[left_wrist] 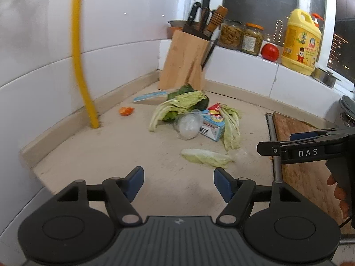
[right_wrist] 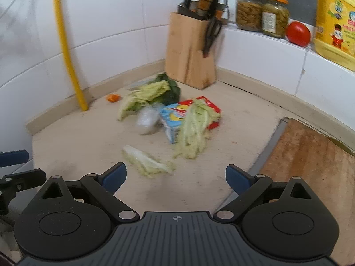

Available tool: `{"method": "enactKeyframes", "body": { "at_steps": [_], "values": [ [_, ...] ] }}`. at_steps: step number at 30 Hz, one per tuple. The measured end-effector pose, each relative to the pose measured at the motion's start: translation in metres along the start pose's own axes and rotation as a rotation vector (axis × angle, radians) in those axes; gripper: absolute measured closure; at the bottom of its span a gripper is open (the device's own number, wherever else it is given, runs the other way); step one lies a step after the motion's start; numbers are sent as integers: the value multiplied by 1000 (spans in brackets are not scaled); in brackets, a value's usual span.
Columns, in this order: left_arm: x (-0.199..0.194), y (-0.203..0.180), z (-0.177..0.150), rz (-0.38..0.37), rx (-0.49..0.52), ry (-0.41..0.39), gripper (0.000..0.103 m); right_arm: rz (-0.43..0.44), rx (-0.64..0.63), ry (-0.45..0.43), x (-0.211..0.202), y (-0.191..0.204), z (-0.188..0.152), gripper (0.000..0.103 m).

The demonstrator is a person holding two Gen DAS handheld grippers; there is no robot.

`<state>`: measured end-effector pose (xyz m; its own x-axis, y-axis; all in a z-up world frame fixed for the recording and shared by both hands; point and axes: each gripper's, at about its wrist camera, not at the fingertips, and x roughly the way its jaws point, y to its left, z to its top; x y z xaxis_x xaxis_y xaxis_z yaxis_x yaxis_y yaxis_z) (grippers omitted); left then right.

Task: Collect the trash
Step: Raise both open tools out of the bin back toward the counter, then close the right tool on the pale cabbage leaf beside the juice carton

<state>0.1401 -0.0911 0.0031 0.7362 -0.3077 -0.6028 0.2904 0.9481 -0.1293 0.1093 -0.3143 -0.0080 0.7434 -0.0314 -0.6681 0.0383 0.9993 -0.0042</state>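
Trash lies heaped on the beige counter: cabbage leaves (left_wrist: 177, 104) (right_wrist: 144, 95), a crumpled clear plastic cup (left_wrist: 188, 124) (right_wrist: 147, 119), a blue and red carton (left_wrist: 213, 122) (right_wrist: 177, 119), and a single cabbage leaf (left_wrist: 206, 157) (right_wrist: 148, 161) nearer me. An orange peel (left_wrist: 126, 110) (right_wrist: 113, 97) sits by the wall. My left gripper (left_wrist: 178, 182) hovers open short of the single leaf, nothing between its pads. My right gripper (right_wrist: 176, 177) is open too, just behind that leaf, empty. In the left wrist view the right gripper's fingers (left_wrist: 275, 146) come in from the right over the board.
A wooden knife block (left_wrist: 184, 59) (right_wrist: 190, 53) stands in the corner. A yellow pipe (left_wrist: 84, 66) (right_wrist: 68, 55) runs down the tiled wall. Jars (left_wrist: 253, 38), a tomato (left_wrist: 269, 52) and a yellow detergent jug (left_wrist: 301, 42) stand on the ledge. A wooden cutting board (left_wrist: 310, 168) (right_wrist: 310, 161) lies at right.
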Motion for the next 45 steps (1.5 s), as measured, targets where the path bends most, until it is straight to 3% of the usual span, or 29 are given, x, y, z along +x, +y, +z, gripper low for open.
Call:
{"method": "enactKeyframes", "body": {
  "at_steps": [11,20,31,40,42,45],
  "values": [
    [54,-29,22,-68,70,65,39,-28,79,7,14,-39,3,4],
    [108,-40,28,-38,65,158,39,-41,122,17,28,-59,4,4],
    [146,-51,36,-21,13,230,39,-25,146,25,45,-75,10,4],
    [165,-69,39,35,71,214,34,-26,162,33,53,-85,11,4],
    [165,-71,39,46,96,193,37,-30,160,33,54,-87,12,4],
    [162,-67,39,62,124,163,54,-22,157,32,59,-88,16,4]
  ]
}}
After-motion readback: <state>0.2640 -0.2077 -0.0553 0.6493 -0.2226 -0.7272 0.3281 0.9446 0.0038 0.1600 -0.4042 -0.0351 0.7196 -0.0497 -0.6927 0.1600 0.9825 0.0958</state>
